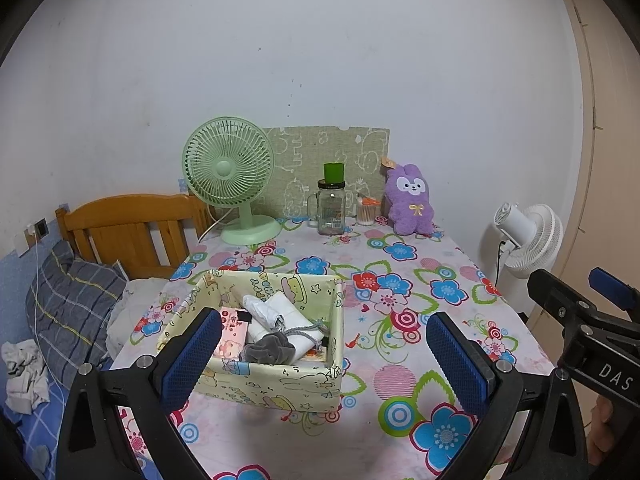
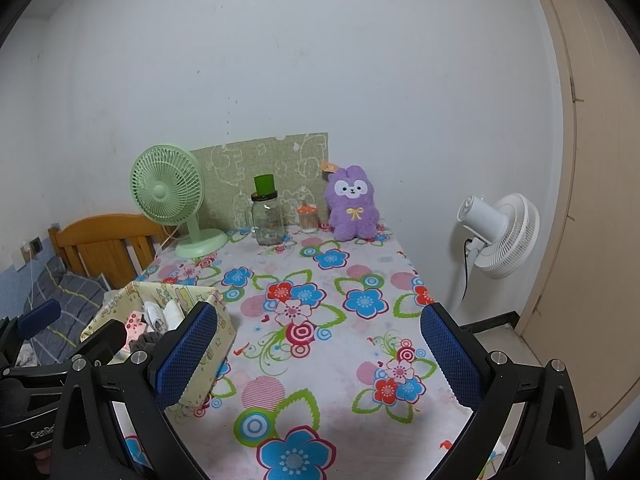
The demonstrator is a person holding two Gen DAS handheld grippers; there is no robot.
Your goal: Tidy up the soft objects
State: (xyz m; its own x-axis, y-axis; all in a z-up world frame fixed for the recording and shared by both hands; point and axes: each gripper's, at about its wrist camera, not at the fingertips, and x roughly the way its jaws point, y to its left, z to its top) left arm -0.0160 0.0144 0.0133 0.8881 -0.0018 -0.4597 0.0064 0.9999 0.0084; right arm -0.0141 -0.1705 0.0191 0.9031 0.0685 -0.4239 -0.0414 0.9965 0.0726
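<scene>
A purple plush rabbit (image 1: 410, 202) stands upright at the far right of the flowered table, against the wall; it also shows in the right wrist view (image 2: 353, 204). A yellow patterned fabric box (image 1: 276, 382) sits near the table's front left and holds white rolled cloths (image 1: 280, 314), a grey scrunchie (image 1: 269, 348) and a pink item (image 1: 232, 336). The box shows partly in the right wrist view (image 2: 208, 344). My left gripper (image 1: 324, 358) is open and empty, just in front of the box. My right gripper (image 2: 318, 354) is open and empty over the table's front middle.
A green desk fan (image 1: 230, 178), a glass jar with a green cup on top (image 1: 331, 208) and a cotton-swab jar (image 1: 367, 212) stand along the back. A white floor fan (image 2: 498, 234) is right of the table. A bed with a wooden headboard (image 1: 128, 232) lies left.
</scene>
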